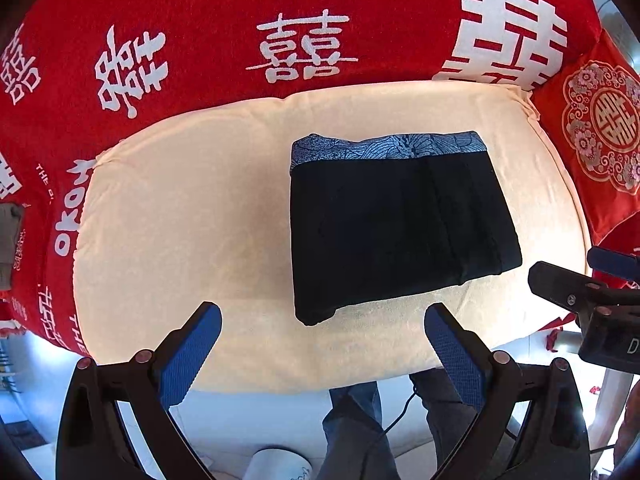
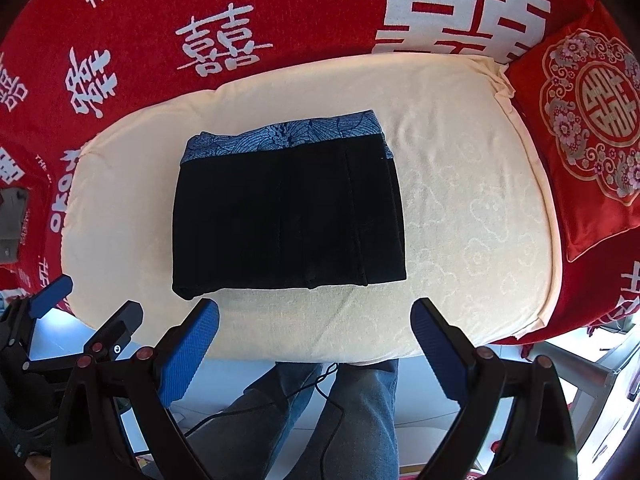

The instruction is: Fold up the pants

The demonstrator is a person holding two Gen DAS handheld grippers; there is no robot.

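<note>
Black pants (image 1: 396,224) (image 2: 288,216) lie folded into a compact rectangle on a cream cushion (image 1: 180,220) (image 2: 472,200), with a blue patterned waistband (image 1: 388,146) (image 2: 284,134) along the far edge. My left gripper (image 1: 322,314) hovers open above the cushion's near edge, in front of the pants and holding nothing. My right gripper (image 2: 316,310) is open too, just short of the pants' near edge, empty. Each gripper shows in the other's view: the right one (image 1: 592,280) at the right edge, the left one (image 2: 96,300) at the lower left.
A red cover with white characters (image 1: 200,40) (image 2: 280,8) lies under and behind the cushion. A red embroidered pillow (image 1: 604,128) (image 2: 588,128) stands at the right. Below the cushion's near edge are a person's jeans-clad legs (image 1: 352,420) (image 2: 340,412), a black cable and pale floor.
</note>
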